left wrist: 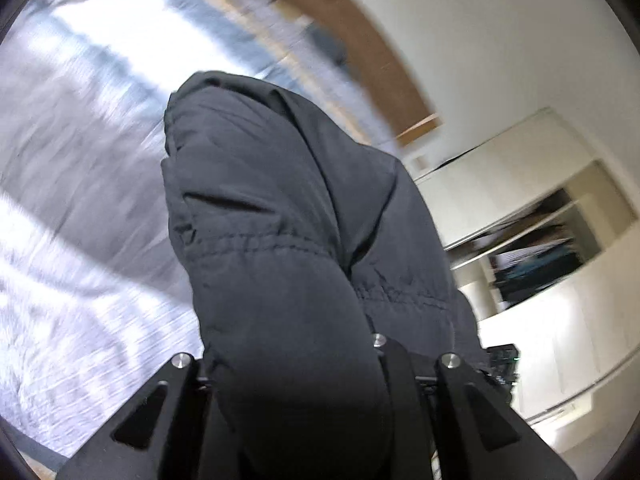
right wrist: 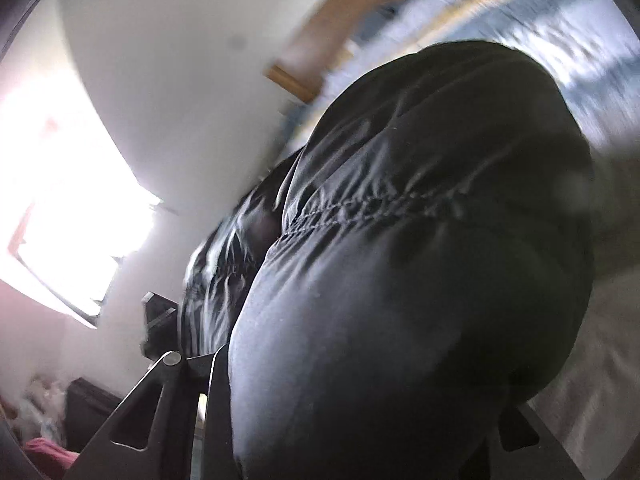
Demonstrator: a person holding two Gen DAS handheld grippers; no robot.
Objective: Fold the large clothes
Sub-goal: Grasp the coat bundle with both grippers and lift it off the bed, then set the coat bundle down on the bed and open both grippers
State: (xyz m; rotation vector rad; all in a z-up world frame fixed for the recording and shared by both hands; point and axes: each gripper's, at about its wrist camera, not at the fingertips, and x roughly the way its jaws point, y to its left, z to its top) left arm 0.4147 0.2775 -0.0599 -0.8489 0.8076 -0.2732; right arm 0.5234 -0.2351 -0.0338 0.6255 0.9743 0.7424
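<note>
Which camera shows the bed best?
The left wrist view. The bed fills its left half, lit though blurred, with the dark jacket hanging in front from the left gripper. The right wrist view shows only a blurred strip of bed at top right, behind the jacket.

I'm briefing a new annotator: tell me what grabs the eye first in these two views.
A dark padded jacket fills the middle of both wrist views, bulging up between the fingers of the left gripper and the right gripper. Behind it in the left view lies a blurred pale bed cover.
</note>
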